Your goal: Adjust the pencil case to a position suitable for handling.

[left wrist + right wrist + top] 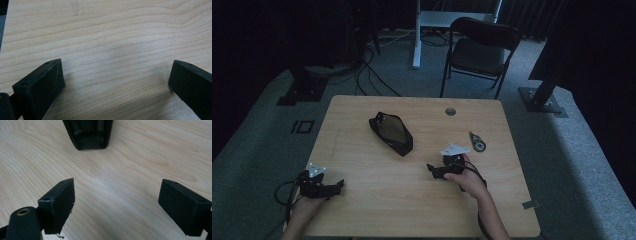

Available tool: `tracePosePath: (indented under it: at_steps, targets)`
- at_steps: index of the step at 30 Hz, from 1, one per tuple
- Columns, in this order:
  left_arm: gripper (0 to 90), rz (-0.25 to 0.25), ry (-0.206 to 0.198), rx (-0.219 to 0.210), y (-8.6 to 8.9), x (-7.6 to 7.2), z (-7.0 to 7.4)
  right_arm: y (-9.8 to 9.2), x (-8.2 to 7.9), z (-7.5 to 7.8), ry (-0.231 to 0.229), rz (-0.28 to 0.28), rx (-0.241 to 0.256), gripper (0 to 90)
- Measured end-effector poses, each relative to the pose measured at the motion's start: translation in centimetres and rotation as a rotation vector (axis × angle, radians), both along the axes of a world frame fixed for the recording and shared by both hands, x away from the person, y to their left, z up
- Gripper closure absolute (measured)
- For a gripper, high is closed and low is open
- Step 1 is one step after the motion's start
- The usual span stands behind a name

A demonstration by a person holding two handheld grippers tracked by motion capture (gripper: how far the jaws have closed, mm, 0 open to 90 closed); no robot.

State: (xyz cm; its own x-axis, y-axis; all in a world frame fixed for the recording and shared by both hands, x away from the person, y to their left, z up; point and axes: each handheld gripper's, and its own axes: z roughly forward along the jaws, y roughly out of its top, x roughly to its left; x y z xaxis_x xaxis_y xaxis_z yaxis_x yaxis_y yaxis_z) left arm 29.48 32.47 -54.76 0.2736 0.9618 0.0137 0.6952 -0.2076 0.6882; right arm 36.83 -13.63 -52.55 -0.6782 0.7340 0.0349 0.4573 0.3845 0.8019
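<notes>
A black zip pouch lies slanted on the wooden table, left of centre. Its near end appears at the top of the right gripper view. My right gripper rests on the table to the pouch's right, pointing left toward it, jaws wide open and nothing between them. My left gripper sits near the table's front left corner, pointing right, also wide open over bare wood. A small grey-green tape dispenser lies right of the right gripper.
A round grommet hole sits near the table's far edge. Behind the table stand a black folding chair and a white desk leg. Cables run over the grey carpet at the back left.
</notes>
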Motion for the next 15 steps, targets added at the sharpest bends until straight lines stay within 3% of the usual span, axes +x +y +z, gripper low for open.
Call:
tracePosePath:
  at_steps: [15]
  targets:
    - [0.5, 0.0, 0.0, 0.001, 0.0, 0.0, 0.0, 3.6, 1.0, 0.5, -0.023, 0.067, 0.022, 14.3]
